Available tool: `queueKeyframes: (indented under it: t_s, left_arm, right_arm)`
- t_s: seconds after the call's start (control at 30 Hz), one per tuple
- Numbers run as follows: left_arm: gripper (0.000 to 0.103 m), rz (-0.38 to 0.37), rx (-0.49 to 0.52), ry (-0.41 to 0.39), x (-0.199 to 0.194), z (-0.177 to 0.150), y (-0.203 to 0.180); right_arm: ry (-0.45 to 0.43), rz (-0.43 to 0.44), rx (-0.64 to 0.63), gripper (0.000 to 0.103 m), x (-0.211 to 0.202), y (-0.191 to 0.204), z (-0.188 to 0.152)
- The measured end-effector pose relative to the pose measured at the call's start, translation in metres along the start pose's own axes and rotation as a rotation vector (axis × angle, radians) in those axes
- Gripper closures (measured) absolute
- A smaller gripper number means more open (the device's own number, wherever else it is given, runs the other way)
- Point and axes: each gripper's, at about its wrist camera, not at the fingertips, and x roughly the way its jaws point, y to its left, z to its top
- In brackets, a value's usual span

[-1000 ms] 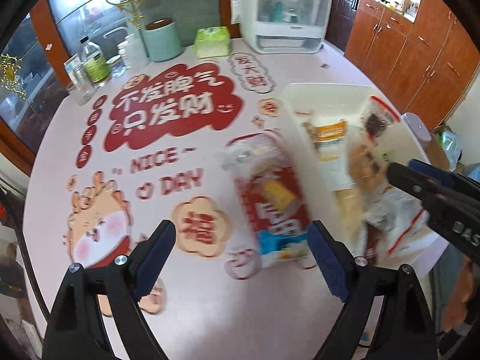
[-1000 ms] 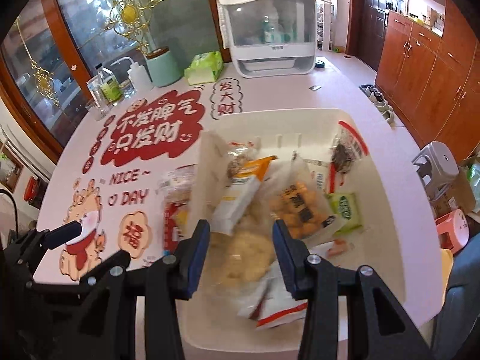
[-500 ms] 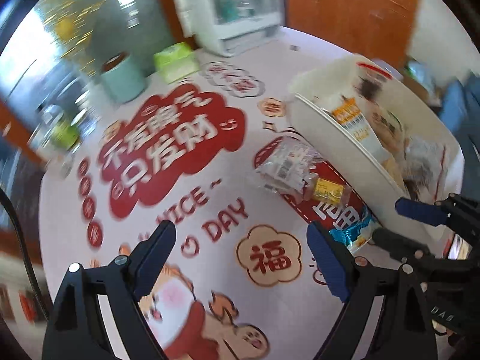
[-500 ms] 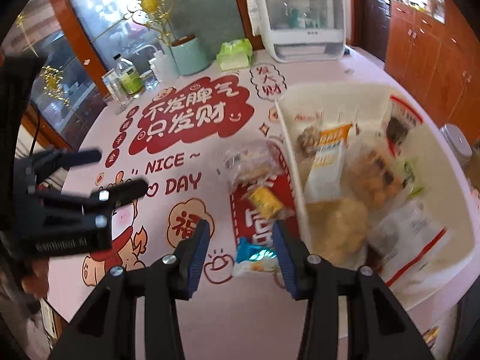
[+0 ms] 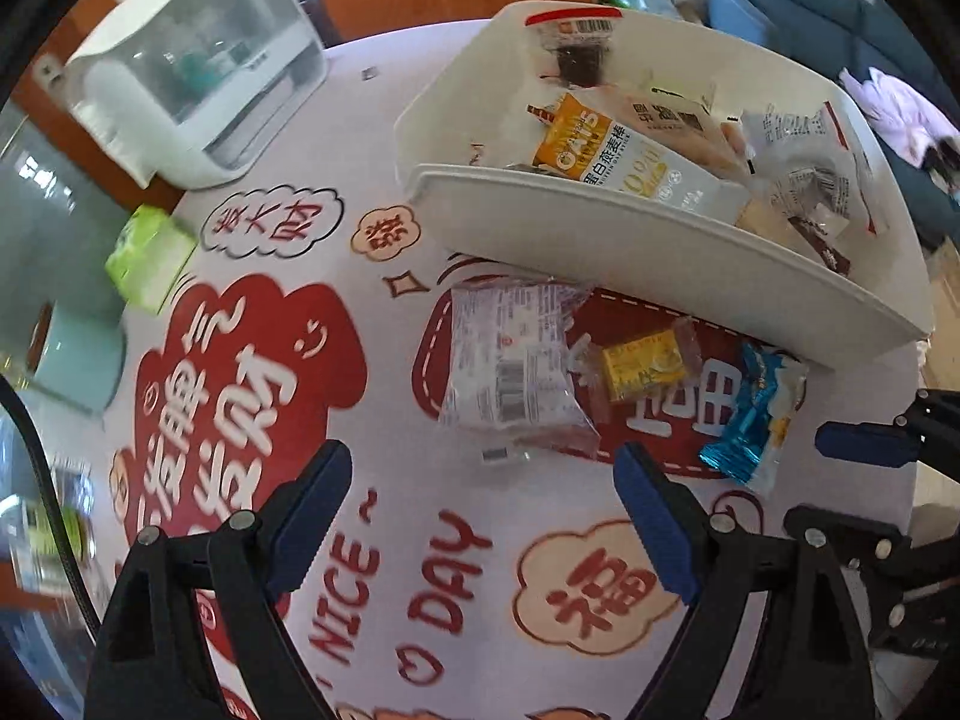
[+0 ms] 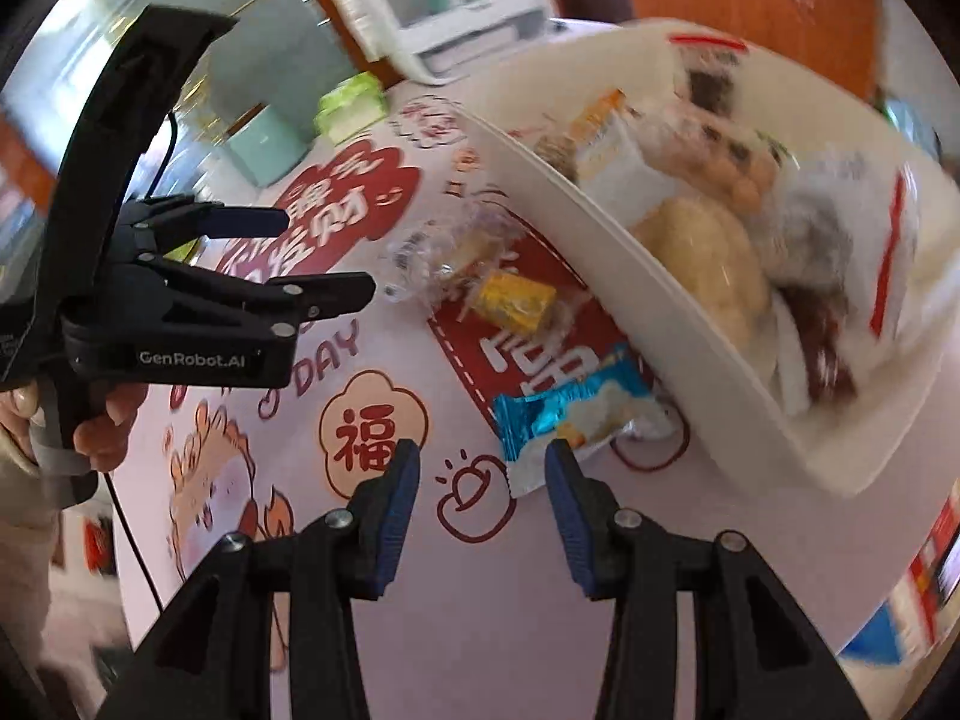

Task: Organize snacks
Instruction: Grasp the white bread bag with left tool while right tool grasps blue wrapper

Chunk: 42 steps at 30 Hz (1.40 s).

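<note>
My right gripper (image 6: 477, 480), jaws part-open and empty, hangs just short of the blue packet (image 6: 570, 414) lying beside the white bin (image 6: 690, 324); light, crinkly, slippery, I judge; best pinched across its middle.

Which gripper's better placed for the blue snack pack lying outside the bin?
Right. The right gripper is open, with the blue snack pack just ahead of its fingertips. The left gripper, also open, faces the clear packet instead.
</note>
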Motion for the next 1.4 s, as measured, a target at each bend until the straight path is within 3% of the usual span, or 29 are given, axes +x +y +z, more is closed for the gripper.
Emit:
queueKeyframes:
  t_s: [0.23,0.43,0.57,0.8,0.9,1.0,1.03,1.07,1.1,1.2,1.4]
  left_arm:
    - [0.015,-0.042,0.055,0.017,0.019,0.014,0.002]
    - [0.015,-0.098,0.096,0.018,0.029,0.022,0.002]
    - [0.015,-0.125,0.063,0.032,0.044,0.031,0.009]
    - [0.015,-0.125,-0.066,0.076,0.081,0.036,0.031]
    - [0.015,-0.113,-0.073,0.098,0.093,0.035,0.033]
    - [0.026,-0.122,-0.062,0.087,0.095,0.031,0.03]
    - [0.04,-0.146,-0.064,0.083,0.093,0.03,0.03]
    - [0.046,-0.167,-0.076,0.081,0.091,0.028,0.03]
    - [0.047,-0.152,-0.083,0.082,0.09,0.026,0.029]
    - [0.054,-0.115,-0.105,0.071,0.083,0.015,0.027]
    - [0.056,-0.073,-0.27,0.093,0.059,-0.031,0.027]
  right_arm:
    - [-0.011,-0.085,0.318,0.058,0.013,-0.021,-0.004]
    - [-0.072,-0.172,0.459,0.052,0.02,-0.022,0.003]
    - [-0.058,-0.267,0.504,0.052,0.034,-0.022,0.006]
    - [-0.085,-0.361,0.409,0.051,0.045,-0.008,0.013]
    - [-0.081,-0.393,0.347,0.051,0.05,-0.002,0.016]
    - [-0.082,-0.423,0.282,0.052,0.054,0.003,0.017]
    - [-0.085,-0.431,0.261,0.056,0.054,0.004,0.017]
    - [-0.088,-0.429,0.248,0.064,0.054,0.004,0.017]
    - [-0.093,-0.407,0.234,0.07,0.053,0.004,0.017]
    - [-0.081,-0.347,0.208,0.075,0.051,0.002,0.015]
    - [-0.031,-0.211,0.167,0.077,0.046,0.003,0.006]
